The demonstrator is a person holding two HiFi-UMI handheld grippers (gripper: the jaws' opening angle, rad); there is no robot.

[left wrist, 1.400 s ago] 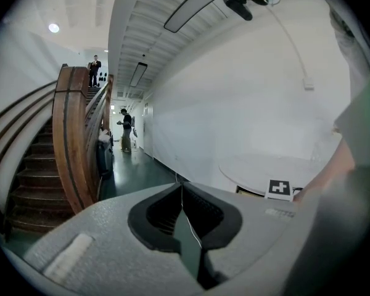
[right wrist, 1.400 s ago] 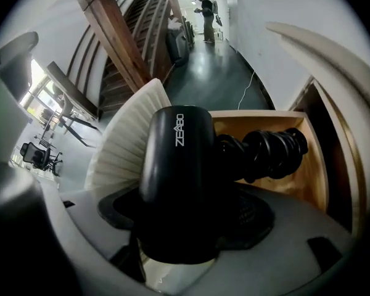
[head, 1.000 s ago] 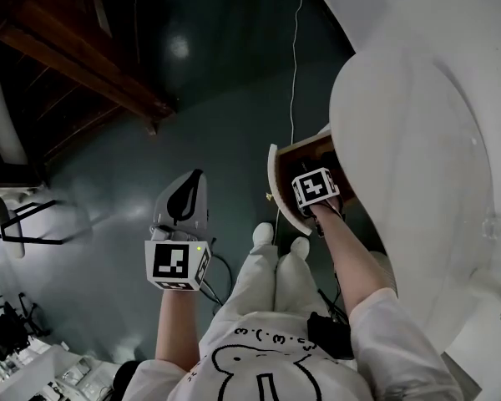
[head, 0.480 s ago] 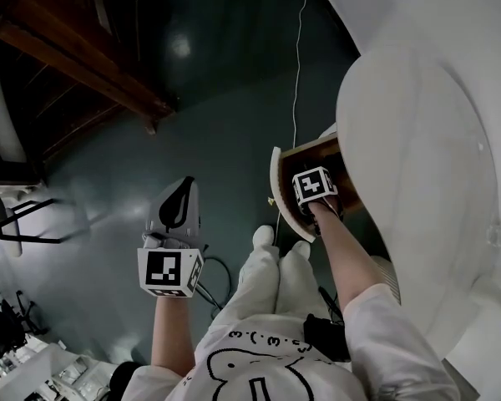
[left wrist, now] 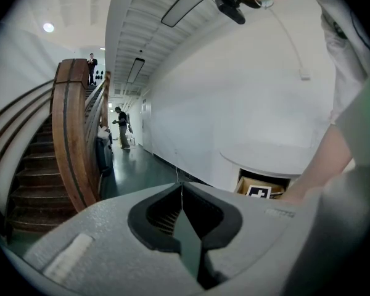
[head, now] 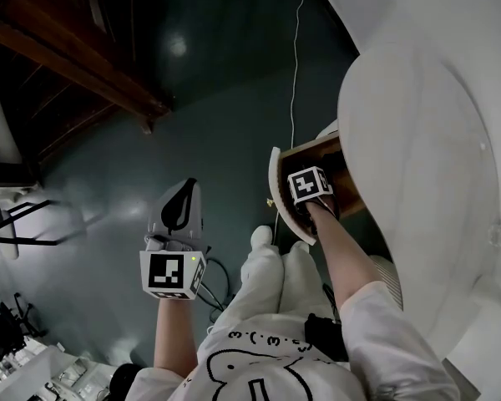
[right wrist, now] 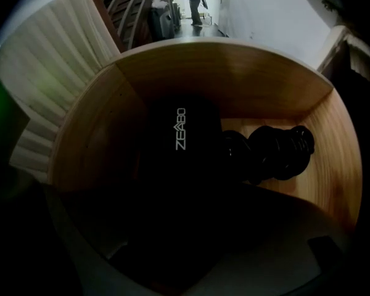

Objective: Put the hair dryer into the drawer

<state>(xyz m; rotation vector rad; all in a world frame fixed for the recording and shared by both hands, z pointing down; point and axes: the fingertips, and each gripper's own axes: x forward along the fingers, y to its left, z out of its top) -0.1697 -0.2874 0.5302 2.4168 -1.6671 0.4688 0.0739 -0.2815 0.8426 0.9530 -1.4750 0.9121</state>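
The black hair dryer with white lettering hangs inside the open wooden drawer, its coiled black cord lying on the drawer floor. My right gripper points straight down into the drawer and is shut on the dryer; its jaws are too dark to make out in the right gripper view. My left gripper is held in the air to the left, over the floor, grey jaws meeting at the tips with nothing between them.
A white rounded table overhangs the drawer on the right. A thin white cable hangs down the wall beside it. A wooden staircase rises at the left. A person stands far down the corridor.
Both grippers have sunk a little. The right one has gone slightly lower into the drawer with the hair dryer.
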